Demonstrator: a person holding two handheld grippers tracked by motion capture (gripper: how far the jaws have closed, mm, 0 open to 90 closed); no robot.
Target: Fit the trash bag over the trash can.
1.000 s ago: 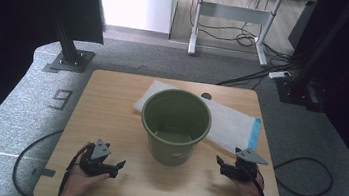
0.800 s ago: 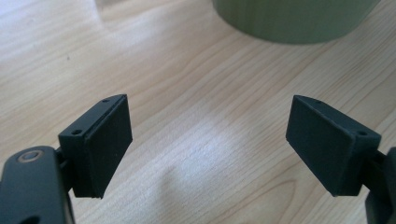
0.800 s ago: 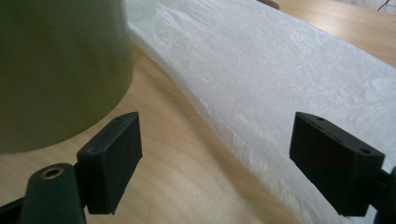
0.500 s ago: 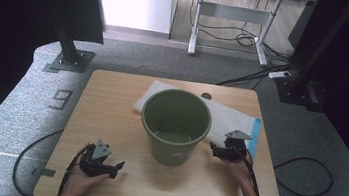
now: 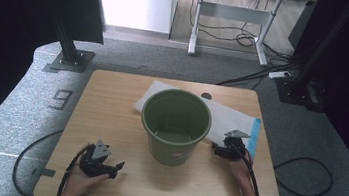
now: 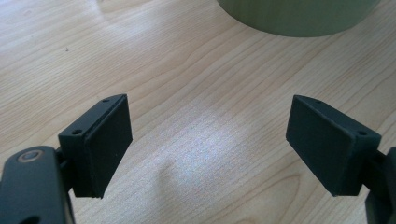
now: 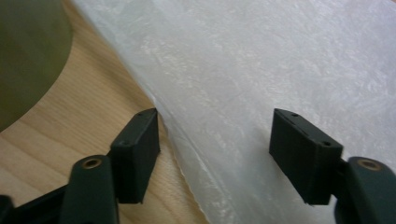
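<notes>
An olive-green bucket (image 5: 175, 128) stands upright in the middle of the wooden table (image 5: 111, 105). Behind and to its right lies a flat white plastic bag (image 5: 230, 117) with a blue strip (image 5: 255, 136) at its right end. My right gripper (image 5: 222, 150) is open just right of the bucket, at the bag's near edge. In the right gripper view its jaws straddle the bag's edge (image 7: 219, 135), with the bucket wall (image 7: 28, 56) at the left. My left gripper (image 5: 109, 167) rests open near the table's front left. Bare wood lies between its jaws, and the bucket base (image 6: 299, 16) is ahead.
A round hole (image 5: 206, 96) in the tabletop sits behind the bucket. Cables trail off both sides of the table onto the grey floor. A black stand base (image 5: 69, 60) is beyond the far left corner, and a desk frame (image 5: 232, 19) with wires farther back.
My right gripper has moved forward and left from the table's front right, up to the bag's near edge beside the bucket. The left gripper has stayed put.
</notes>
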